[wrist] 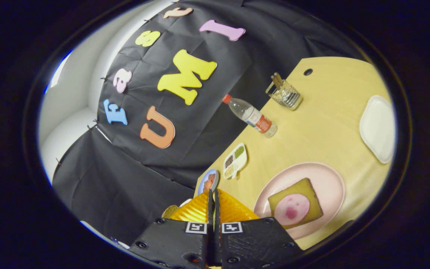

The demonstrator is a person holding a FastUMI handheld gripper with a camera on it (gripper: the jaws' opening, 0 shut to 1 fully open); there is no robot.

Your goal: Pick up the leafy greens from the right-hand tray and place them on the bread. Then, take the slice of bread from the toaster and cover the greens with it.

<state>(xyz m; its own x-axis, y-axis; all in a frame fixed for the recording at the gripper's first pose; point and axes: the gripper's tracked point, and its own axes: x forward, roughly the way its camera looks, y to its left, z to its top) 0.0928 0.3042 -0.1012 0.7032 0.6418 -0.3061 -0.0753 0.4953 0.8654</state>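
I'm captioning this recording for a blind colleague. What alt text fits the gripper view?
The gripper has its fingers closed together, holding nothing, beside a pink plate carrying bread topped with a round meat slice. Beyond them on the wooden table lie a water bottle, a glass holder and a white tray.

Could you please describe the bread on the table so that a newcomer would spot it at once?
On the wooden table, find the round pink plate, just beyond the shut tongs. The bread is the square slice on it, topped with a pink round of meat.
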